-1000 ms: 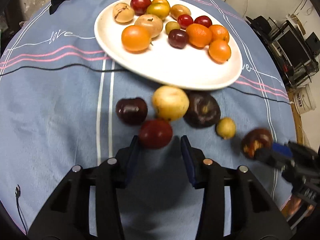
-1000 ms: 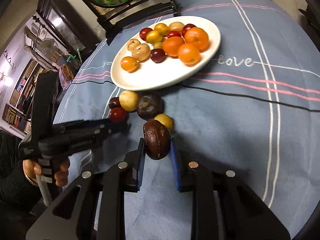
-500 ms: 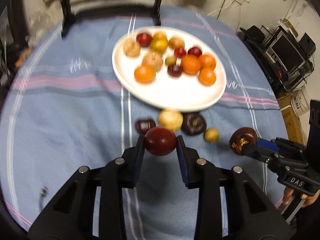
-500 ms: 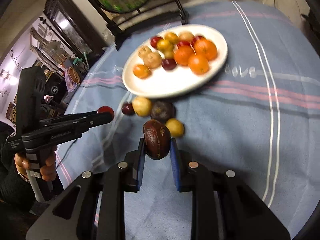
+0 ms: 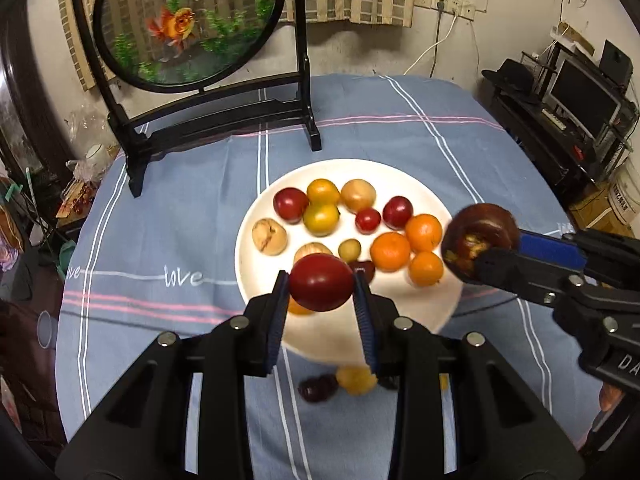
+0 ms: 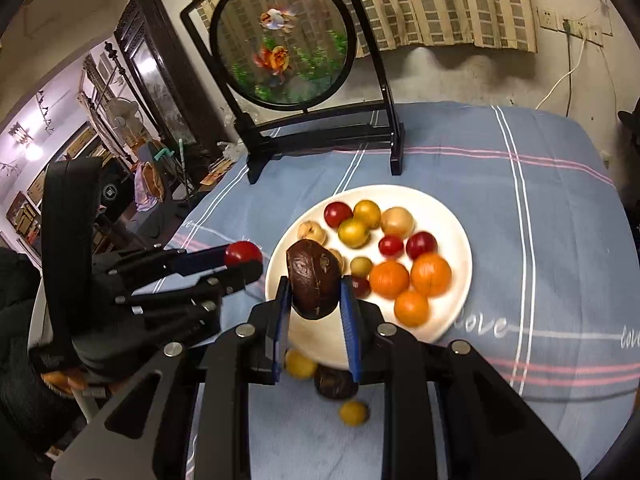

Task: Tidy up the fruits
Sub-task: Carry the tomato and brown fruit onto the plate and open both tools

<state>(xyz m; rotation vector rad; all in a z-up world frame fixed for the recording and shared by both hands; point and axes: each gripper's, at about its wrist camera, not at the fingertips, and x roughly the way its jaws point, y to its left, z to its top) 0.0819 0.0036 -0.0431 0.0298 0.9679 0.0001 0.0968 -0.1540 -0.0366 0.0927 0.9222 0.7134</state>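
Note:
My left gripper (image 5: 321, 282) is shut on a red plum (image 5: 321, 281) and holds it in the air over the near left part of the white plate (image 5: 404, 182). My right gripper (image 6: 314, 284) is shut on a dark brown mangosteen (image 6: 313, 283), raised above the plate's near rim (image 6: 464, 292). The plate holds several oranges, plums and yellow fruits. Each gripper shows in the other's view: the right one with the mangosteen (image 5: 478, 242), the left one with the plum (image 6: 243, 253).
Loose fruits lie on the blue cloth below the plate: a yellow one (image 5: 355, 380), a dark plum (image 5: 318, 388), a dark mangosteen (image 6: 335, 383) and a small yellow one (image 6: 353, 413). A framed goldfish screen (image 5: 188, 20) stands at the table's back.
Both grippers have lifted their fruits off the cloth and moved up and forward over the plate. The left gripper closed on the red plum a second ago.

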